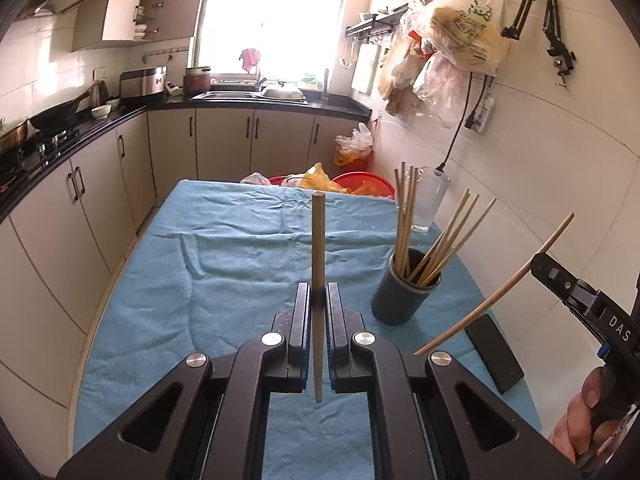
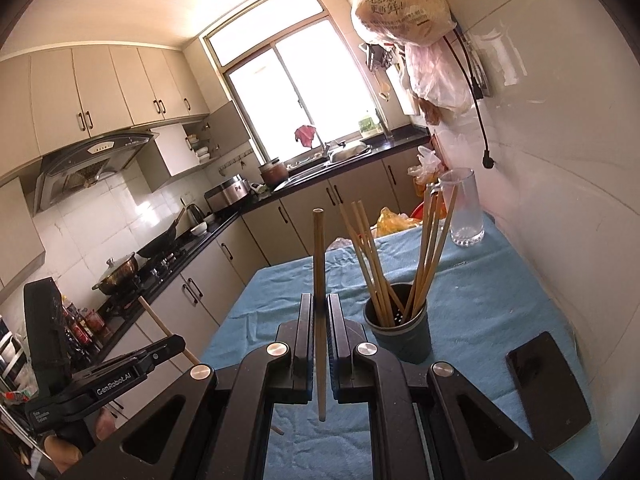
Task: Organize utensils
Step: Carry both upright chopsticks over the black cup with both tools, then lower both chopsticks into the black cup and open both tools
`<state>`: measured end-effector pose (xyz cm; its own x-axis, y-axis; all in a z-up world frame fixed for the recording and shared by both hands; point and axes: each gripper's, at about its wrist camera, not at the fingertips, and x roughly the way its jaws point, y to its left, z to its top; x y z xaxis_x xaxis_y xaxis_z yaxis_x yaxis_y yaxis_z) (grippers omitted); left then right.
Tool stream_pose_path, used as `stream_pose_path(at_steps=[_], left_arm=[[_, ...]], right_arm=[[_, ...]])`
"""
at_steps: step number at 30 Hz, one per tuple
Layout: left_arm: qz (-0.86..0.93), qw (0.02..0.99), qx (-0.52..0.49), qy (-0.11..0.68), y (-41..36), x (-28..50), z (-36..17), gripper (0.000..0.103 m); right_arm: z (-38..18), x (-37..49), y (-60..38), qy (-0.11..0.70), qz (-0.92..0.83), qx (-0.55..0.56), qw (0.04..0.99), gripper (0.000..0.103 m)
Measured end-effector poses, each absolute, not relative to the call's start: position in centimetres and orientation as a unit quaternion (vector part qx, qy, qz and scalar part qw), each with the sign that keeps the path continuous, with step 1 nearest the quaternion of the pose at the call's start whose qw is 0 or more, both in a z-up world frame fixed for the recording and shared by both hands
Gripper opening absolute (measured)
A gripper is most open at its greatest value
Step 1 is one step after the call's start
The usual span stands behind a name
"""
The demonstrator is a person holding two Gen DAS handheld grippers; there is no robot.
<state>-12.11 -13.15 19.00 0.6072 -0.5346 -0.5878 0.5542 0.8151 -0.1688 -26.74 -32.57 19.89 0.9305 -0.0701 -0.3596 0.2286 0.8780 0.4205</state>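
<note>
The left gripper (image 1: 319, 300) is clenched on a single wooden chopstick (image 1: 318, 264), its two black jaws pressed against the stick from either side. That chopstick stands nearly upright between the jaws, its blunt end rising above the blue cloth (image 1: 224, 264) that covers the table and its thin end hanging down behind the fingertips. The right gripper (image 2: 319, 312) is clamped the same way on a second chopstick (image 2: 319, 264), which also runs up between its closed jaws with the tip dropping below them. In the left wrist view the right gripper shows at the right edge, where its chopstick slants up and to the right, and part of the person's hand (image 1: 588, 416) wraps the handle below. In the right wrist view the left gripper shows at the lower left, its chopstick poking up from the jaws. Both tools hang above the near part of the table, just short of the dark round holder (image 1: 404, 296), which stands on the cloth with a bundle of chopsticks (image 1: 420, 236) leaning inside it. A clear glass (image 1: 430, 200) stands farther back by the wall, and a dark phone (image 1: 494, 354) lies flat on the cloth just beside the holder.
</note>
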Motion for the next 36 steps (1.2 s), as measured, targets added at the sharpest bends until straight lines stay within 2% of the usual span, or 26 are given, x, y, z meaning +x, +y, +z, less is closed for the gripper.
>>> stream_pose_path(at_steps=[20,36], left_arm=[[-0.357,0.881,0.029,0.310,-18.9,-11.7,21.6,0.006],[-0.390,0.883,0.022,0.260,-23.5,-10.2,26.1,0.006]], right_arm=[[22.5,-27.8,-37.0,0.146,-0.098,0.260,0.950,0.006],[25.1,-27.0,-39.7,0.097,-0.119,0.257,0.954,0.006]])
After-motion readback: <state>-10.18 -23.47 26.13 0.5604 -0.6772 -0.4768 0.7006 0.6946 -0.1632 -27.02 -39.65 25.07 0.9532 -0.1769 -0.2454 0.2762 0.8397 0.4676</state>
